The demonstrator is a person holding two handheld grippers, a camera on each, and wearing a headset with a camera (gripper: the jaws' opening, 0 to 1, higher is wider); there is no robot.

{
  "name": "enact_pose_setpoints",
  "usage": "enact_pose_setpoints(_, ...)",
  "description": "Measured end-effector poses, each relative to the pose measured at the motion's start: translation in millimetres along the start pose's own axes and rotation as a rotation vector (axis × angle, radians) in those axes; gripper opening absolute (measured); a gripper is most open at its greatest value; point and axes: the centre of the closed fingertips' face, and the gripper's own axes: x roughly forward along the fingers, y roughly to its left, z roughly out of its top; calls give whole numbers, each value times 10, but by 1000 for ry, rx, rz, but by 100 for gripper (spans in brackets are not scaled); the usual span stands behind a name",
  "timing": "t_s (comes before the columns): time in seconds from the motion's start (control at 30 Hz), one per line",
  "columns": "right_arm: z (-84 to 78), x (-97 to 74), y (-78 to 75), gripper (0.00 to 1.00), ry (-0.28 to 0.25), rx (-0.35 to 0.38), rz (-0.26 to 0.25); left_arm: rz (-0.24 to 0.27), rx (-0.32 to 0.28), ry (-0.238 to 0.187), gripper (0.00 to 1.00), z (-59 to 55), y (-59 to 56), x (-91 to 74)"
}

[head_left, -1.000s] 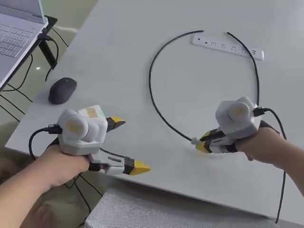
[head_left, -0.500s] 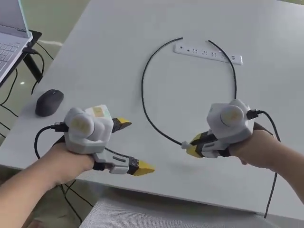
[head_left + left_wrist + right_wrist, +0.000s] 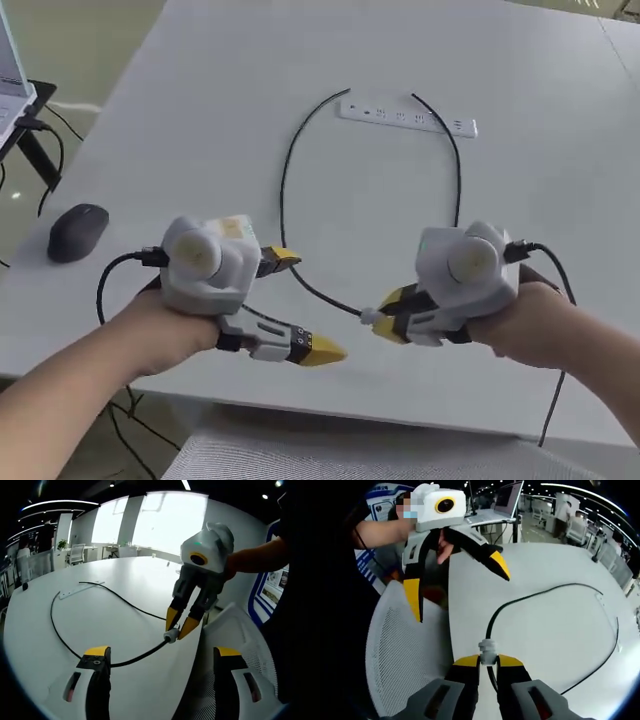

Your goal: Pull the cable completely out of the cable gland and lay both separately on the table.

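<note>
Two yellow-tipped tools are held over the near edge of the pale grey desk [image 3: 200, 90]. The right tool [image 3: 385, 322] has its jaws drawn together on a small whitish cable gland [image 3: 370, 316], pinched at the very tips. The right gripper view shows the gland between the two yellow pads. The thin black cable [image 3: 545, 594] leaves its front and a short dark stretch runs back between the jaws, so the cable is not yet out of it. The left tool [image 3: 305, 305] stands just beside it, jaws spread wide with nothing between them. In the left gripper view the gland hangs ahead of that gap, apart from both pads.

From the gland the cable lies on the desk in a wide loop toward the far edge, passes a long white power strip [image 3: 405, 117], then turns back toward the near edge. In the head view this returning run slips behind the right tool's body, so its end cannot be made out. Whether the cable touches the strip is too small to tell.

A dark oval computer mouse [image 3: 77, 231] sits near the left edge. A grey mesh chair back [image 3: 300, 455] is cut off below the near edge; the right gripper view shows far more of its mesh, and an open laptop [image 3: 507, 500] beyond the left tool.
</note>
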Motion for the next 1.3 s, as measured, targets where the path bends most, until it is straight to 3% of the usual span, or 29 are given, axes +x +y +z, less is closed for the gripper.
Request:
enact_pose_setpoints(0.3,70,-62,140,7,-7,-75,-1,-76,7,31,75,-95,-132,208)
enact_pose_setpoints(0.57,99,-79,251,7,-2,-155,8,-113,20,42,71,-97,-229,291)
enact_pose_setpoints(1.03,41,-130,330,7,1,-210,36,-197,44,9,40,-73,-404,345)
enact_pose_setpoints(1.3,20,-148,333,7,-2,-241,42,-236,39,5,30,-66,-482,392)
